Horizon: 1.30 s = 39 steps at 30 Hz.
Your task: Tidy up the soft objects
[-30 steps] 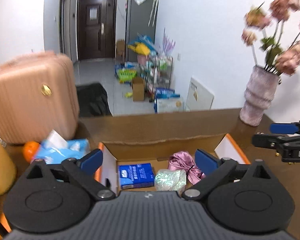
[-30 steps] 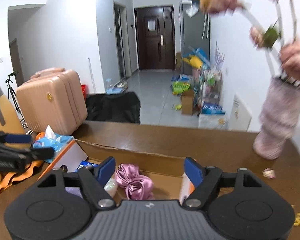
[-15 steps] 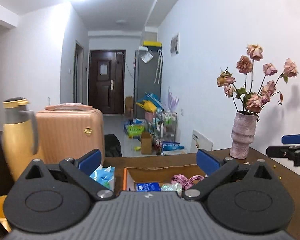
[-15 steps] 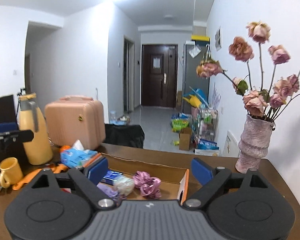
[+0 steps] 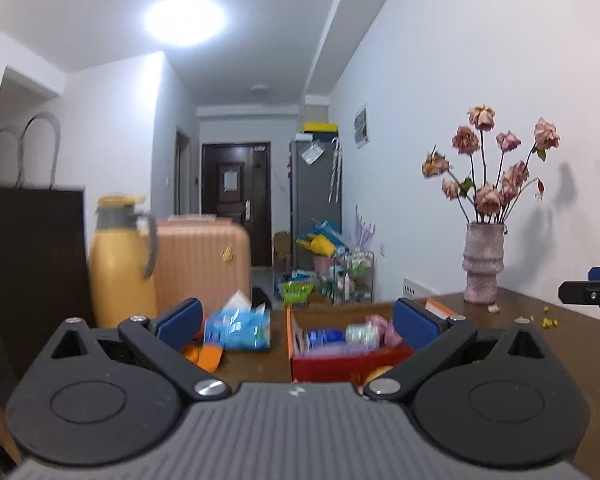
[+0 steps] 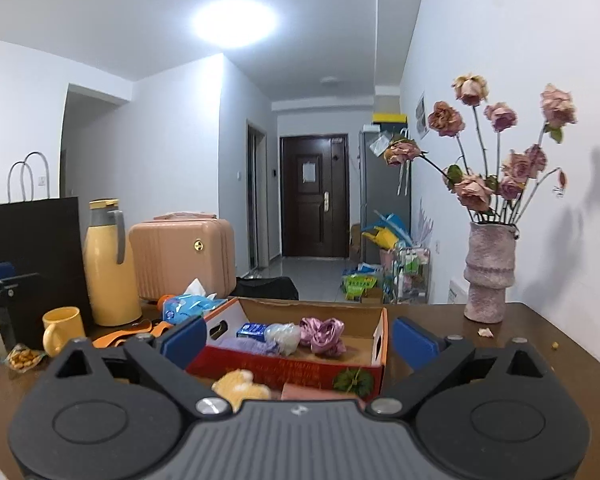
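A red-and-orange cardboard box (image 6: pixel 284 370) stands on the brown table (image 6: pixel 540 344). It holds a pink satin piece (image 6: pixel 324 334), a clear crinkled bag (image 6: pixel 284 334), a blue pack (image 6: pixel 252 330) and a lilac soft item (image 6: pixel 248 346). A yellow plush (image 6: pixel 240 388) and a pink item (image 6: pixel 312 393) lie in front of the box. My right gripper (image 6: pixel 298 338) is open and empty, held back from the box. My left gripper (image 5: pixel 298 320) is open and empty, also behind the box (image 5: pixel 340 364).
A tissue pack (image 6: pixel 190 304) lies left of the box. A yellow jug (image 6: pixel 108 268), a yellow mug (image 6: pixel 62 330), a black paper bag (image 6: pixel 36 248) and a pink suitcase (image 6: pixel 184 256) stand at the left. A vase of dried roses (image 6: pixel 488 272) stands at the right.
Both grippers have pulled up and back from over the box, so the views now show the whole room. Both stay open and empty.
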Tool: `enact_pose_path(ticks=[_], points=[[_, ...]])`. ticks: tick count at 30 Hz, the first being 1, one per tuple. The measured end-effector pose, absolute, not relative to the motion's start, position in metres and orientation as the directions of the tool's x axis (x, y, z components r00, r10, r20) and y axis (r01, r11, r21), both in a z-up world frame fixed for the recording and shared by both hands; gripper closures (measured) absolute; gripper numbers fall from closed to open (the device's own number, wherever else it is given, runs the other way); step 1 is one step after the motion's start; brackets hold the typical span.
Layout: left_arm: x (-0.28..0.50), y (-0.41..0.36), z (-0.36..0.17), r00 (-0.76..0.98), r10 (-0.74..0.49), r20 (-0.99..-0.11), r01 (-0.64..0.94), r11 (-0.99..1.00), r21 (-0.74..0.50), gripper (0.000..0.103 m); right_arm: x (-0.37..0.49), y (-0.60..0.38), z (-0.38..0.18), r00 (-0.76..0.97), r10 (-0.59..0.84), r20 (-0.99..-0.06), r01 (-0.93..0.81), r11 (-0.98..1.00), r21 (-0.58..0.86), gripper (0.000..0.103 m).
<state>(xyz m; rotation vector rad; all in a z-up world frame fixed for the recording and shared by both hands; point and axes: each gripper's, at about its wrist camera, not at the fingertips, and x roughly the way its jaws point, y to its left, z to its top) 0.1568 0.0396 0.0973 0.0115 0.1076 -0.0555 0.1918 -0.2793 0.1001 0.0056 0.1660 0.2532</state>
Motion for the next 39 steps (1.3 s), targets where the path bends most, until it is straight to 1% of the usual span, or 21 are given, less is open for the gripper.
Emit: enact_pose_path(ticks=[2, 4, 7, 11, 14, 18, 22, 27, 29, 31, 34, 35, 37, 39], points=[[0.141, 0.042, 0.082, 0.989, -0.061, -0.133, 0.059, 0.998, -0.019, 0.000, 0.169, -0.274, 0.085, 0.959, 0.244, -0.142, -0.243, 0.970, 0.022, 0.002], [0.129, 0.044, 0.067, 0.986, -0.076, -0.149, 0.074, 0.997, -0.022, 0.000, 0.147, -0.269, 0.069, 0.961, 0.244, -0.131, -0.243, 0.970, 0.021, 0.001], [0.118, 0.043, 0.046, 0.977, -0.067, -0.200, 0.067, 0.998, -0.004, 0.000, 0.121, -0.263, 0.049, 0.959, 0.250, -0.135, -0.248, 0.968, 0.031, 0.000], [0.102, 0.047, 0.026, 0.968, -0.067, -0.241, 0.062, 0.998, -0.027, 0.000, 0.100, -0.264, 0.028, 0.956, 0.257, -0.143, -0.250, 0.966, 0.064, 0.000], [0.094, 0.048, 0.021, 0.968, -0.068, -0.242, 0.064, 0.998, -0.027, 0.000, 0.094, -0.267, 0.018, 0.952, 0.250, -0.174, -0.237, 0.967, 0.092, 0.000], [0.094, 0.046, 0.020, 0.971, -0.065, -0.228, 0.063, 0.998, -0.017, 0.000, 0.093, -0.269, 0.011, 0.955, 0.235, -0.182, -0.221, 0.971, 0.093, 0.000], [0.111, 0.043, 0.015, 0.960, -0.080, -0.268, 0.074, 0.997, -0.034, 0.000, 0.105, -0.269, 0.004, 0.952, 0.222, -0.211, -0.203, 0.973, 0.105, 0.000], [0.136, 0.040, 0.007, 0.949, -0.084, -0.302, 0.081, 0.996, -0.023, 0.000, 0.128, -0.259, -0.008, 0.935, 0.215, -0.282, -0.192, 0.975, 0.108, 0.000], [0.150, 0.038, 0.006, 0.943, -0.076, -0.323, 0.076, 0.997, -0.012, 0.000, 0.136, -0.254, -0.013, 0.933, 0.226, -0.279, -0.204, 0.973, 0.108, 0.000], [0.167, 0.037, 0.005, 0.937, -0.061, -0.345, 0.064, 0.998, -0.003, 0.000, 0.147, -0.251, -0.016, 0.922, 0.250, -0.296, -0.223, 0.967, 0.120, 0.001], [0.197, 0.042, 0.006, 0.927, -0.064, -0.370, 0.058, 0.998, -0.027, 0.000, 0.171, -0.243, -0.018, 0.899, 0.284, -0.334, -0.257, 0.958, 0.124, 0.006], [0.207, 0.045, 0.006, 0.923, -0.071, -0.378, 0.062, 0.997, -0.037, 0.000, 0.179, -0.240, -0.017, 0.895, 0.291, -0.339, -0.264, 0.956, 0.124, 0.008], [0.229, 0.050, 0.007, 0.912, -0.087, -0.400, 0.071, 0.996, -0.054, 0.000, 0.196, -0.232, -0.014, 0.888, 0.306, -0.344, -0.278, 0.952, 0.131, 0.010], [0.250, 0.055, 0.007, 0.903, -0.103, -0.417, 0.085, 0.994, -0.063, 0.000, 0.213, -0.225, -0.011, 0.882, 0.322, -0.343, -0.288, 0.946, 0.147, 0.014]])
